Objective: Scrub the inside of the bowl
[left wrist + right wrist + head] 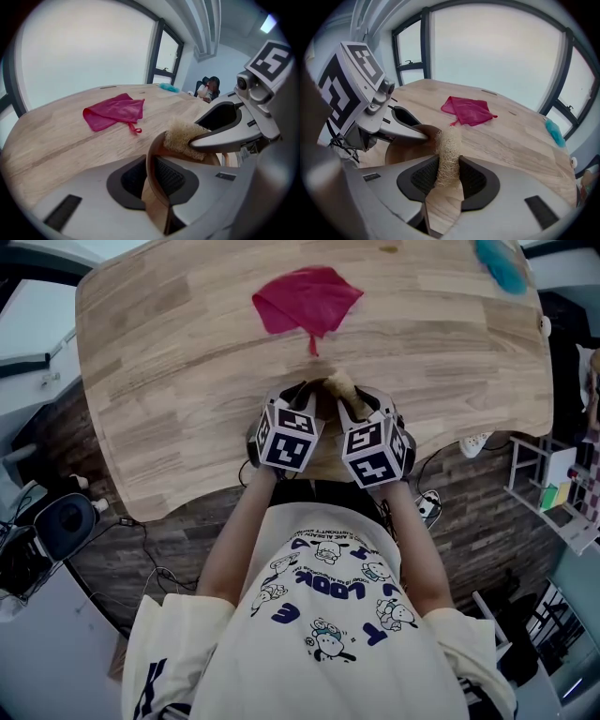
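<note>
A wooden bowl stands tilted on its edge at the table's near edge, and my left gripper is shut on its rim. My right gripper is shut on a pale fibrous loofah scrubber. The scrubber's end rests against the bowl's rim and inner wall. In the head view both grippers sit side by side, left and right, with the scrubber showing between them. Most of the bowl is hidden under them there.
A crumpled red cloth lies in the middle of the wooden table, beyond the grippers. A teal object lies at the far right corner. Cables and equipment sit on the floor beside the table.
</note>
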Demonstrator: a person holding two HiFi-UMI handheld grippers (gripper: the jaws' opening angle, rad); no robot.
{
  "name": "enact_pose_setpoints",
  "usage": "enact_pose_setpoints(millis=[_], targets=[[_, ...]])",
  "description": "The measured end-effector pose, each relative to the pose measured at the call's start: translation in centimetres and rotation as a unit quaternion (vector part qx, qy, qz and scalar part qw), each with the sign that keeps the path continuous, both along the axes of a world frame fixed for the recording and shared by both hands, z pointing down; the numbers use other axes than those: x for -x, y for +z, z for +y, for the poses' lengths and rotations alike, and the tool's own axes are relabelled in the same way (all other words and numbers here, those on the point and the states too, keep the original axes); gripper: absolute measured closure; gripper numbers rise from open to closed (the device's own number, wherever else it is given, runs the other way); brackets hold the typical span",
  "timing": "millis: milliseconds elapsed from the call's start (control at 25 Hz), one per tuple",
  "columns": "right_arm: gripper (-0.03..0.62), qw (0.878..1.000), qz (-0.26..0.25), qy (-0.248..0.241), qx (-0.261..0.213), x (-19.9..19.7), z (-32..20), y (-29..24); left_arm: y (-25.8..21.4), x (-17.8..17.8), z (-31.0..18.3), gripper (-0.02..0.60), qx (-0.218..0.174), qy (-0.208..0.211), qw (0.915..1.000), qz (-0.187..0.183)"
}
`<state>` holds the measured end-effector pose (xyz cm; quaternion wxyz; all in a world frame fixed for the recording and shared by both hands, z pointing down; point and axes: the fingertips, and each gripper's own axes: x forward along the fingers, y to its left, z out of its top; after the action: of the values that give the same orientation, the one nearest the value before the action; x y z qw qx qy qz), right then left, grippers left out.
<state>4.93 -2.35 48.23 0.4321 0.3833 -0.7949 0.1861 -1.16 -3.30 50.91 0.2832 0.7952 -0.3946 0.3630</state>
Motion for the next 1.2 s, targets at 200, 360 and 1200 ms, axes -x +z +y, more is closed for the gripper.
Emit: enact_pose_setpoints(millis=[200,360,1200], targets=[[0.471,1.000,-0.007,0.004,0.000,-0.1,-0.3,0.0,-0.1,-0.1,0.0,0.526,0.012,-0.029,0.9990,0.033],[0.471,0.999,-0.018,0.027,0.003,-0.2,-0.3,0.1,-0.1,0.2,-0.1,0.526,0.011,-0.063,0.9972,0.038],[0.470,0.978,-0.084,0.187,0.033,-1.0,0.7,0.3,0.4,2.4,0.2,0.526,0.056,-0.234,0.9654,0.100]])
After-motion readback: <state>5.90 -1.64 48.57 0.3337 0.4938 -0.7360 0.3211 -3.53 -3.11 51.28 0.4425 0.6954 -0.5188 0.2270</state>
